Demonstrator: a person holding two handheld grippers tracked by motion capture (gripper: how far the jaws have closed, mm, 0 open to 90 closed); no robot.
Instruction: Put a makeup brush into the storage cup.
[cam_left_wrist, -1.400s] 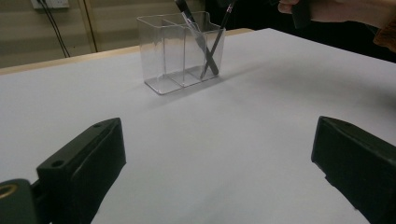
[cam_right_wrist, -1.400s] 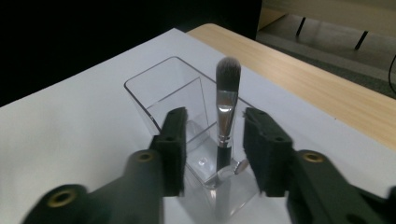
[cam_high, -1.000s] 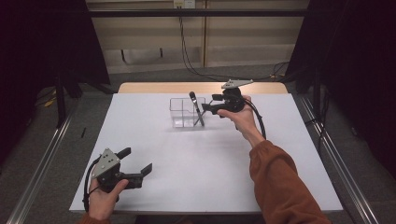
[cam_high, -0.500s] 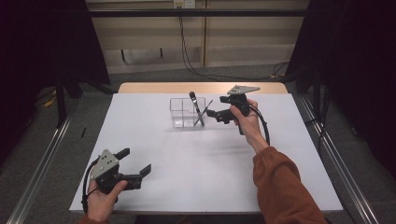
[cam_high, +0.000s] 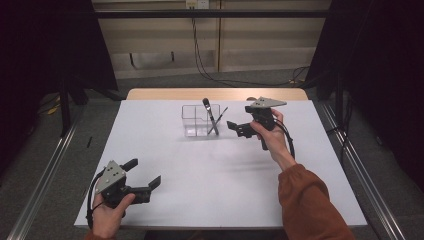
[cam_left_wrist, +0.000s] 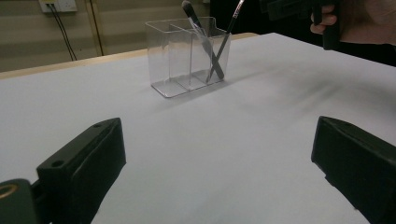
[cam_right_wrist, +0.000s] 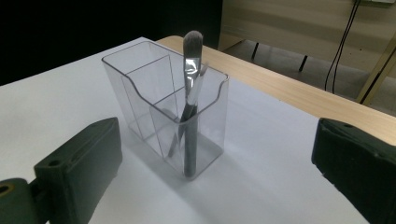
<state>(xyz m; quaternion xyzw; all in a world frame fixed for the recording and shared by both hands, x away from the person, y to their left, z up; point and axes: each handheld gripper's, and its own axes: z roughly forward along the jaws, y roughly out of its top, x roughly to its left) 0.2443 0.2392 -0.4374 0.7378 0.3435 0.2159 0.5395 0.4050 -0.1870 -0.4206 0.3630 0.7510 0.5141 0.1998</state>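
A clear three-compartment holder (cam_high: 196, 121) stands at the far middle of the white table (cam_high: 210, 175). In its right compartment lean a thick black-handled brush (cam_high: 209, 112) and a thin brush (cam_high: 220, 118), crossed. My right gripper (cam_high: 238, 128) hovers just right of the holder and points at it. Its jaws have just been opening and stand open with nothing between them. In the right gripper view the holder (cam_right_wrist: 140, 88) and thick brush (cam_right_wrist: 190, 79) are close ahead. My left gripper (cam_high: 144, 173) is open near the front left, with nothing in it, and sees the holder (cam_left_wrist: 168, 56) far off.
The table's wooden far edge (cam_high: 160, 94) lies behind the holder. Metal rails (cam_high: 45, 180) run along both sides of the table. Cables (cam_high: 200, 55) hang on the back wall. White tabletop stretches between the two grippers.
My right gripper has drawn back to the right, away from the holder's top, and its jaws have spread. The thin brush stays leaning in the holder. My left gripper has not moved.
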